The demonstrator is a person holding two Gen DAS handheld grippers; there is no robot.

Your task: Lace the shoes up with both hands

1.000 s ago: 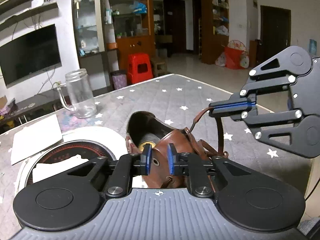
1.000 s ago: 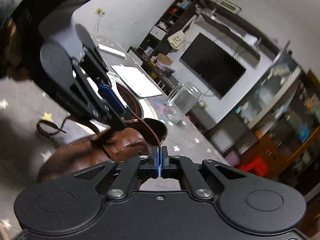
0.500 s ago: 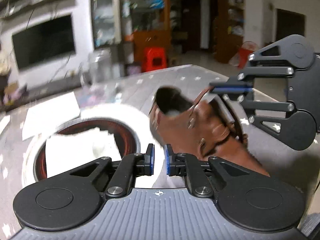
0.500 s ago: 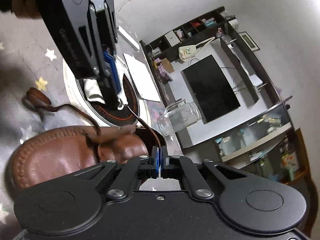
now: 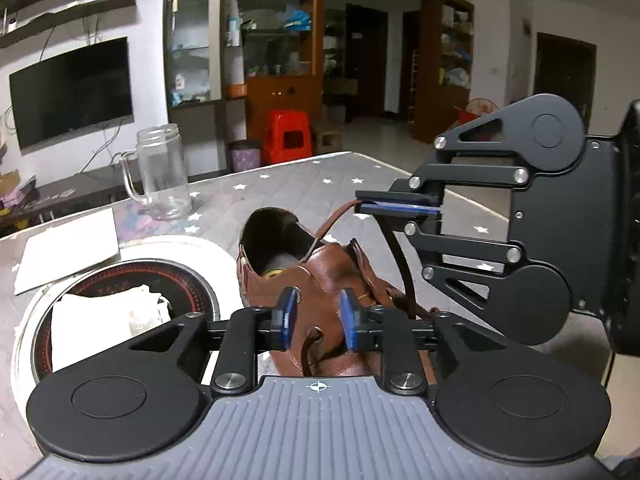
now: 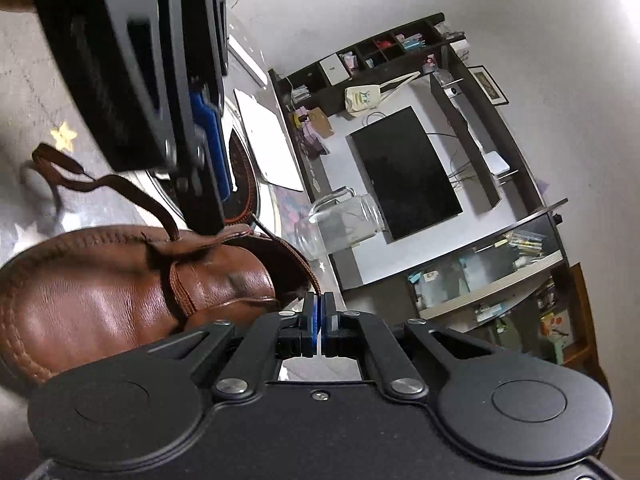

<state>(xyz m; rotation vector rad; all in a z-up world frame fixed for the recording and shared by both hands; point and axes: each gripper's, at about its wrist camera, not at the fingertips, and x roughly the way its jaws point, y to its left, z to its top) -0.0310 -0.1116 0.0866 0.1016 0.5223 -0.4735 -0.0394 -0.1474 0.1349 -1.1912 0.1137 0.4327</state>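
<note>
A brown leather shoe (image 5: pixel 320 280) lies on the grey star-print table, opening facing away; it also shows in the right wrist view (image 6: pixel 120 292). My left gripper (image 5: pixel 315 318) is open, its blue pads either side of the shoe's tongue and a lace loop, gripping nothing. My right gripper (image 5: pixel 362 207) is shut on the brown lace (image 5: pixel 332 226), holding it taut above the shoe's right side; in its own view its pads (image 6: pixel 320 314) are pressed together. The lace's other end (image 6: pixel 60 168) trails loose on the table.
A round induction cooker (image 5: pixel 120 280) with a white cloth (image 5: pixel 104 320) on it sits left of the shoe. A glass mug (image 5: pixel 162 172) stands behind it, a white pad (image 5: pixel 68 248) to its left. The table's far edge runs behind the shoe.
My left gripper swung back over the shoe and its jaws opened wider around the tongue. My right gripper kept hold of the lace and came closer to the shoe.
</note>
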